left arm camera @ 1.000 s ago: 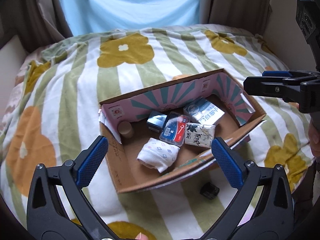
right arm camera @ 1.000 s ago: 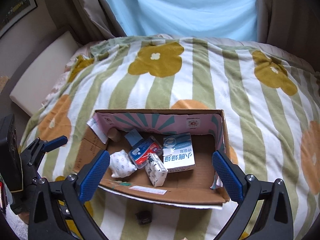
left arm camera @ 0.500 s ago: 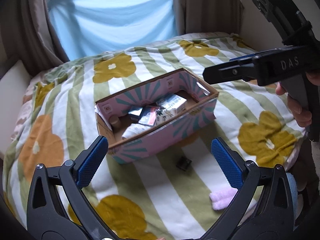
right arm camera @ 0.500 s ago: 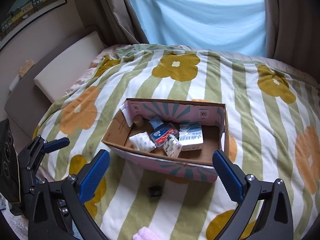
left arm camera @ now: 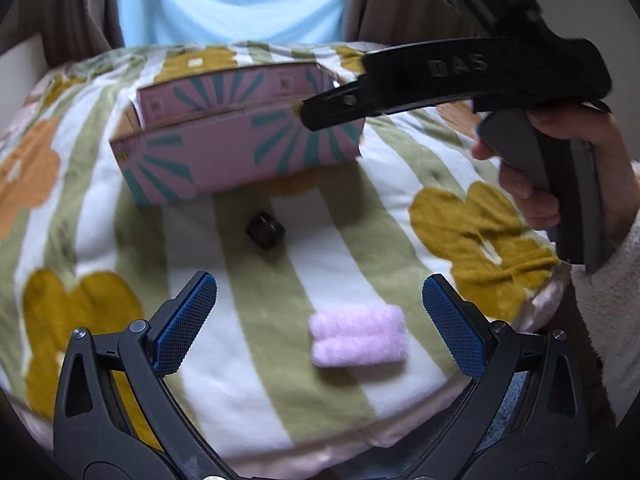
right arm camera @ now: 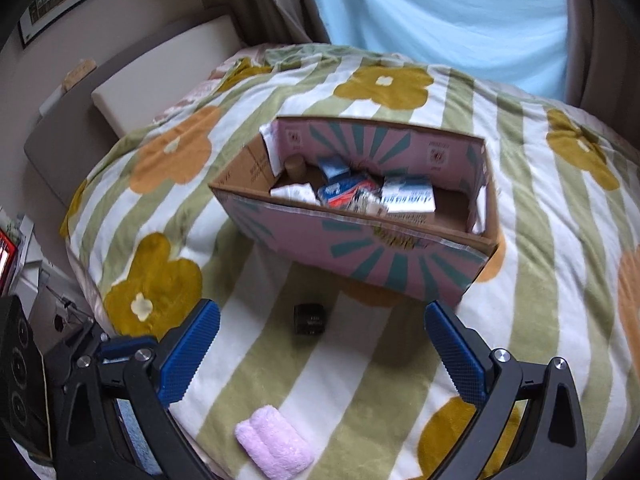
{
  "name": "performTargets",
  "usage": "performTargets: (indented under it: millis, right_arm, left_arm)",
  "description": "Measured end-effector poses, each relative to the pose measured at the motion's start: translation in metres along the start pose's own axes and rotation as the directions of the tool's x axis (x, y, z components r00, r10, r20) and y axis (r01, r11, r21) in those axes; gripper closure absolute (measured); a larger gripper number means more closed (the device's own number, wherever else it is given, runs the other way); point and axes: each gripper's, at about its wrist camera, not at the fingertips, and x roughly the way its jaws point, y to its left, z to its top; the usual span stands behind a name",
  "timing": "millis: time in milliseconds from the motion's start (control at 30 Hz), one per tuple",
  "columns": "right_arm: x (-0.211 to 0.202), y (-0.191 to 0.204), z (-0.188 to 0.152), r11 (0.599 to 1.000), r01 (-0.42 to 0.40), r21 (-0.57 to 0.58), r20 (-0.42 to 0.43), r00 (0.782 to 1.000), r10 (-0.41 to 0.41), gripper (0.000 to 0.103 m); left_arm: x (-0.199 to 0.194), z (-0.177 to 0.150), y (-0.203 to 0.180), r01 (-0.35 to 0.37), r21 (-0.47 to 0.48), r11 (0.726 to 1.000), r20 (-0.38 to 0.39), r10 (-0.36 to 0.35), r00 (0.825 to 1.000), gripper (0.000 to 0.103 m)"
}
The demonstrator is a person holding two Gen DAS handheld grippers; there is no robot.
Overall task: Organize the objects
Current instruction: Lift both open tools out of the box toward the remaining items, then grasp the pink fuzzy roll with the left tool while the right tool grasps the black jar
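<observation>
The left tool (left arm camera: 319, 320) stands wide open at the bottom of its frame, blue pads (left arm camera: 185, 322) spread with nothing between them, low over the flowered blanket (left arm camera: 100, 208) on the bed. Just ahead of it, between the pads and slightly right of centre, lies a folded pink cloth (left arm camera: 357, 336), resting flat on a green and white stripe. Farther up, near the middle of the frame, a small black object (left arm camera: 265, 229) sits on the blanket, apart from the cloth and just below the pink cardboard box (left arm camera: 240, 152) in the upper centre. The right tool (right arm camera: 322, 350) is likewise spread open and empty at the bottom of its frame; in the left view a hand (left arm camera: 560, 172) grips its handle at the right edge. From the right view the box holds several small packages (right arm camera: 408, 198) and a white bundle (right arm camera: 294, 192).
</observation>
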Motion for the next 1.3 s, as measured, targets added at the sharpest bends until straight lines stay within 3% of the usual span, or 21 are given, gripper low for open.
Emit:
performTargets:
  millis: [267, 533, 767, 867, 1000, 1300]
  right_arm:
    - [0.071, 0.002, -0.033, 0.989, -0.034, -0.145, -0.083, 0.996, 0.022, 0.009]
    - [0.124, 0.01, -0.039, 0.967, -0.088, -0.24, -0.14, 0.989, 0.055, 0.022]
    - [0.148, 0.019, -0.037, 0.954, -0.095, -0.283, -0.168, 0.985, 0.049, 0.043]
    - [0.152, 0.02, -0.038, 0.953, -0.061, -0.297, -0.162, 0.987, 0.012, 0.053]
    - [0.15, 0.018, -0.037, 0.957, -0.059, -0.285, -0.16, 0.987, 0.014, 0.068]
    - [0.14, 0.019, -0.037, 0.963, -0.037, -0.266, -0.142, 0.99, -0.001, 0.068]
  left_arm:
    - [0.039, -0.042, -0.011, 0.014, -0.052, 0.999, -0.006, -0.015, 1.0, 0.001]
    - [0.066, -0.052, -0.012, 0.022, -0.041, 0.999, -0.044, -0.024, 0.999, 0.001]
    - [0.077, -0.055, -0.008, 0.061, -0.052, 0.997, -0.065, -0.065, 0.996, 0.016]
    - [0.08, -0.057, -0.01, 0.085, -0.048, 0.995, -0.075, -0.089, 0.993, 0.032]
    - [0.079, -0.057, -0.012, 0.086, -0.032, 0.996, -0.071, -0.089, 0.994, 0.045]
    - [0.069, -0.055, -0.004, 0.091, -0.054, 0.994, -0.052, -0.094, 0.994, 0.07]
